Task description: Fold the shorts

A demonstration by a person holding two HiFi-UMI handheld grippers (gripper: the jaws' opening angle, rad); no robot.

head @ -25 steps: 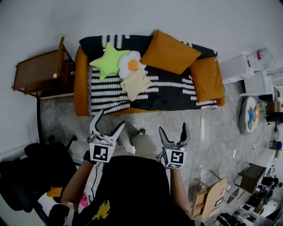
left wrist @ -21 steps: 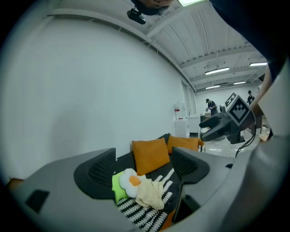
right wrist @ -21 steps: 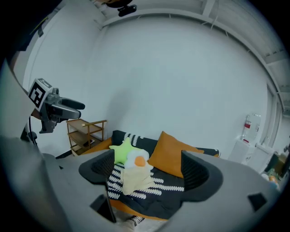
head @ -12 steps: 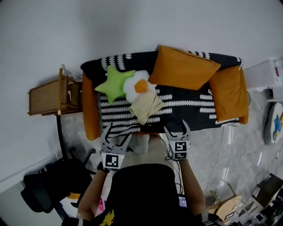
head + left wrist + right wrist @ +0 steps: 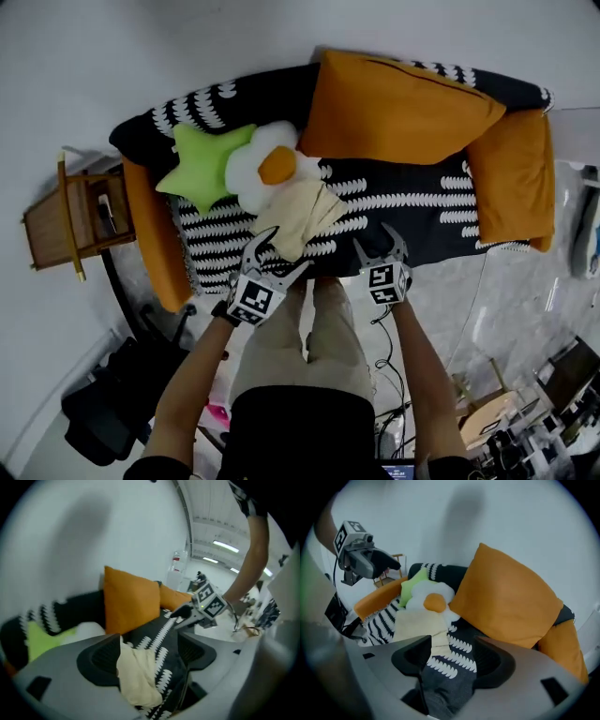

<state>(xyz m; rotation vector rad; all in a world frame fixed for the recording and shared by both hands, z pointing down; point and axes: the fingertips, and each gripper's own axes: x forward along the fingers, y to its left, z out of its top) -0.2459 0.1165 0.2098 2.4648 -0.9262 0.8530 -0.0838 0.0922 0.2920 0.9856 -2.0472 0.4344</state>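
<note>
The cream shorts [image 5: 300,214] lie crumpled on the sofa's black-and-white blanket [image 5: 403,202], just below the egg pillow. My left gripper [image 5: 285,250] hovers open at the shorts' near edge. In the left gripper view the shorts [image 5: 137,673] show through the gap of the left gripper [image 5: 150,660], with no pad pressing on them. My right gripper [image 5: 380,240] is over bare blanket to the right of the shorts. Its jaws have just been closing but still stand apart, with nothing between them. From the right gripper [image 5: 452,660], the shorts [image 5: 417,623] lie ahead to the left.
A big orange cushion [image 5: 394,98] leans on the sofa back, and another [image 5: 516,178] sits at the right end. A green star pillow [image 5: 202,164] and an egg pillow [image 5: 267,169] lie left of the shorts. A wooden side table [image 5: 70,220] and a black chair [image 5: 112,403] stand at the left.
Both grippers have moved forward and down to the sofa's front edge, and the sofa now looks larger. The left gripper has reached the shorts' near edge. The right jaws stand narrower.
</note>
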